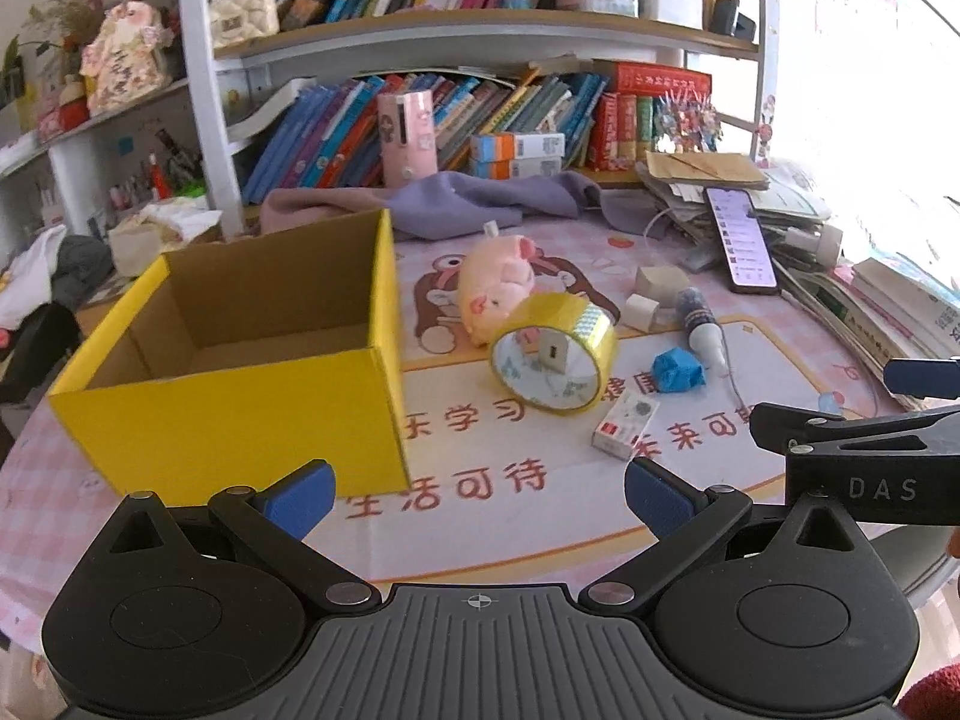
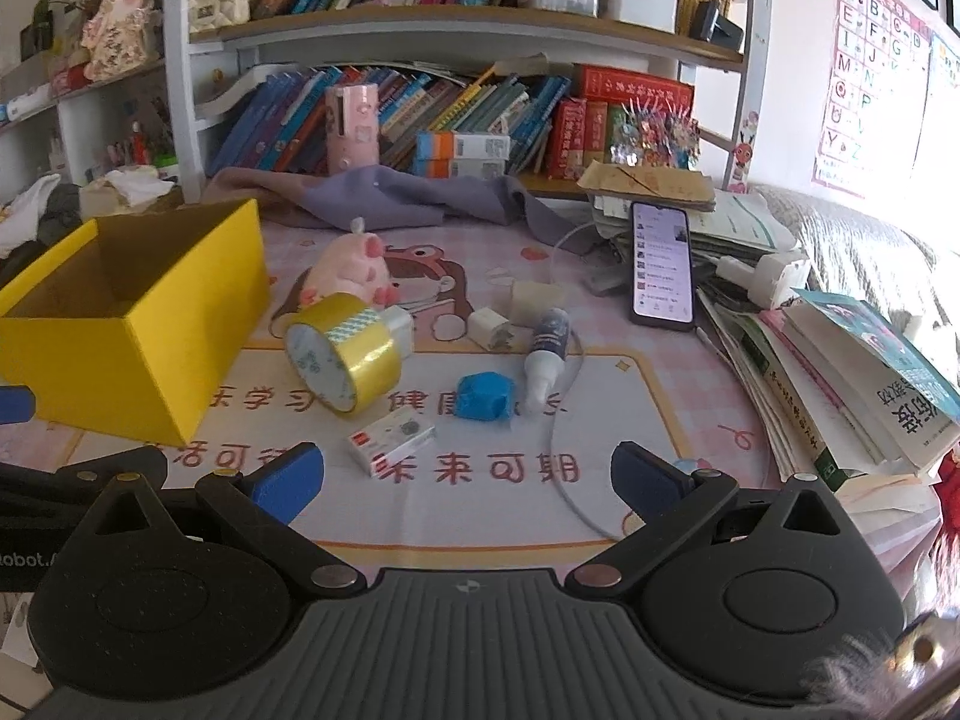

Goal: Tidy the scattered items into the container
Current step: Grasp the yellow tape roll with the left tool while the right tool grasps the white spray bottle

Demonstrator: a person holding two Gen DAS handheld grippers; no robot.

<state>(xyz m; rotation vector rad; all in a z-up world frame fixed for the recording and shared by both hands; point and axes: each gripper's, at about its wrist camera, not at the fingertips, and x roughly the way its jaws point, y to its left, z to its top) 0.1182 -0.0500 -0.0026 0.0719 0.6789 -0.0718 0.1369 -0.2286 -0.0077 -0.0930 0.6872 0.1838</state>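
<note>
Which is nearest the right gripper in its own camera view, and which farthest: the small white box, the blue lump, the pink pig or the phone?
From the right gripper:
1. Small white box, just ahead, slightly left.
2. Blue lump, behind it, centre.
3. Pink pig and phone, farthest, left and right; too close to call.

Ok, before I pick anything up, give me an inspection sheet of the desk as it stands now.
Surface: pink cartoon desk mat, printed characters, lies flat.
Job's things: yellow box open, nothing seen inside; tape roll on edge against the pink plush pig; blue wad; glue bottle lying down; small carton; white cubes.
Clutter: lit phone, purple cloth, book stacks on the right.
Grippers: left gripper and right gripper both with jaws apart, holding nothing.
Cables: white cable curves past the bottle.
Surroundings: crowded bookshelves, alphabet poster.
</note>
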